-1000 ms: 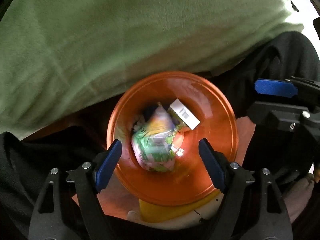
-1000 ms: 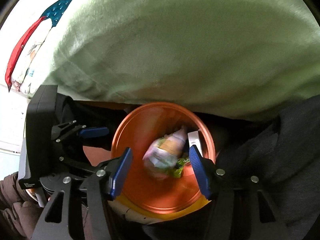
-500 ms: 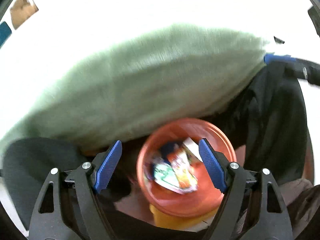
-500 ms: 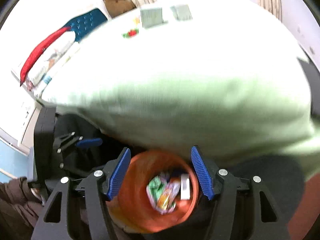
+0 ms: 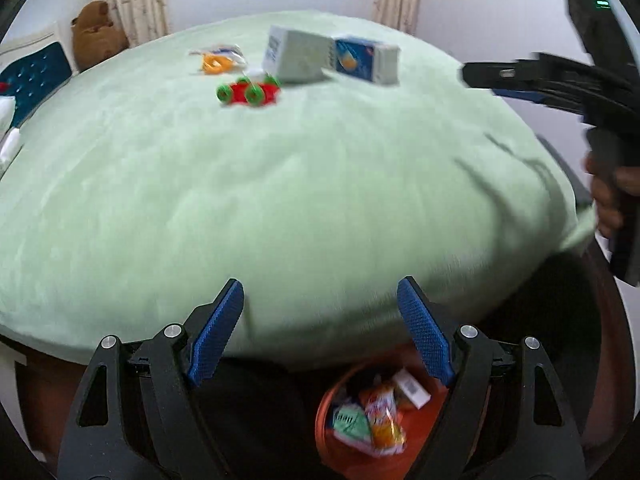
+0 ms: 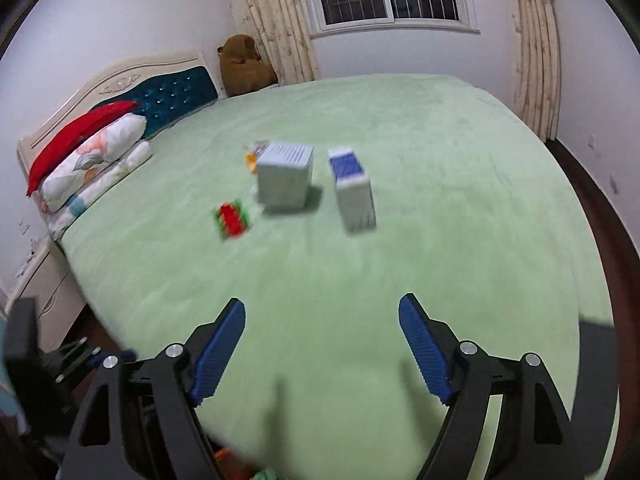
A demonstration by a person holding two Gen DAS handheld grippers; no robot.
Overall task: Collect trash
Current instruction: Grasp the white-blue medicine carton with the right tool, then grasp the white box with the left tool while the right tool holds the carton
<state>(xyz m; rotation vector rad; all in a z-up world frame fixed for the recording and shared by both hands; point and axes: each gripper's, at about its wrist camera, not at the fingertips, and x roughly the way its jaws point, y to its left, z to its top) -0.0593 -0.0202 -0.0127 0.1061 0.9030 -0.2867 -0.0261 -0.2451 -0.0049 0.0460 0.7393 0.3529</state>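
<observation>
Both claws gape, holding nothing — the left claw [image 5: 320, 320] hangs just above the orange bin [image 5: 340, 440] of wrappers [image 5: 380, 420] at the bed's [image 5: 280, 180] near edge. Well ahead of the right claw [image 6: 322, 344] lie a red-green wrapper [image 6: 231, 220], then two boxes [image 6: 285, 178] side by side — nothing between.

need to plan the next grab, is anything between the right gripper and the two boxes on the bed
Nothing visible stands in the way. The right gripper is open and empty, and only bare green blanket lies between it and the grey box and blue-topped box. The red and green wrapper sits off to the left.
</observation>
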